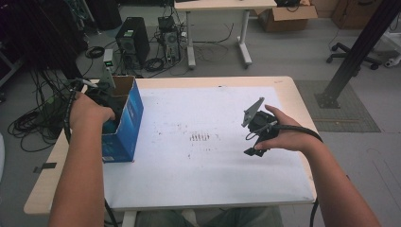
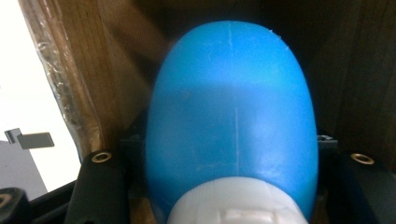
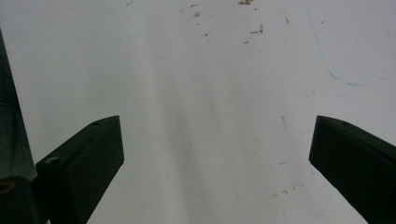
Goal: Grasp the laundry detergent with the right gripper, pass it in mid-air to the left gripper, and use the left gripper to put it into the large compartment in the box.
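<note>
- Two forearms come in from the near edge of the table (image 1: 283,82); one hand (image 1: 87,113) reaches into the open top of the single blue box (image 1: 127,124), the other hand (image 1: 288,132) hovers well to the right of that box.
- One blue bottle (image 2: 231,121) with a white cap (image 2: 236,205) sits inside the box, brown cardboard walls close around it; the left gripper (image 2: 231,163) has a jaw on each side of the bottle's lower body, seemingly pinching it, though contact itself is hidden.
- Right of the box, the right gripper (image 3: 217,154) hangs over the bare white mat (image 1: 213,161), jaws spread wide with nothing between them.
- That one box stands at the mat's left edge, near the table's left rim.
- From the box rightward, the mat lies open up to the right gripper, marked by small dark specks.
</note>
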Tool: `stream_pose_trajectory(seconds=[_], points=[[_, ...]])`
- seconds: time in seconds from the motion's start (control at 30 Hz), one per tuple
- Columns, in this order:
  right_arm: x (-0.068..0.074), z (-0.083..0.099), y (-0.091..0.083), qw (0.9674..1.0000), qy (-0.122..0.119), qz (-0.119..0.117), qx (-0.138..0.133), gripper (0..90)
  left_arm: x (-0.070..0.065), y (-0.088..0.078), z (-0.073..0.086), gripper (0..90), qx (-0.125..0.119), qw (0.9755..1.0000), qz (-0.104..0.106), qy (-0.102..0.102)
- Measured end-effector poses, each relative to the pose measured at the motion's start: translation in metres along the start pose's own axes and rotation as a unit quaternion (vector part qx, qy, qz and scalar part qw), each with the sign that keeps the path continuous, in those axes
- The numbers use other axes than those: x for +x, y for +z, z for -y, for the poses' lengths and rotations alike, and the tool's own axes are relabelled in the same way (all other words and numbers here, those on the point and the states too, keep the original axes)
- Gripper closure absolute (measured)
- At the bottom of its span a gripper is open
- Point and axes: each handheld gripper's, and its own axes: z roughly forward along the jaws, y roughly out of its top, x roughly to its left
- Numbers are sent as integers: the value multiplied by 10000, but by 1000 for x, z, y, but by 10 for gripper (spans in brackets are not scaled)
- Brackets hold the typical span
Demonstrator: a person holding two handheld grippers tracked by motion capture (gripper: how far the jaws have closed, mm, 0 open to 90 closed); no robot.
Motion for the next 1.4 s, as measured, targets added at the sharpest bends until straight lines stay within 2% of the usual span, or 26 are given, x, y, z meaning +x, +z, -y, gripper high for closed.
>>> stream_pose_trajectory(seconds=[0.2,0.6,0.93,1.3,1.4], points=[[0,1,2,9999,-45,-110,50,36,-1,1,0,381,-6,10000,-7,-15],[-2,-1,1,9999,-36,-80,49,35,1,0,0,379,-24,10000,26,0],[-1,-4,-1,10000,-57,-68,35,35,1,-1,2,323,-41,9998,179,-27],[1,-3,-2,10000,-68,-58,11,35,-1,-17,6,313,-167,9998,138,-18],[1,-3,-3,10000,-70,-50,-9,35,-2,-25,7,308,-213,9998,51,-10]])
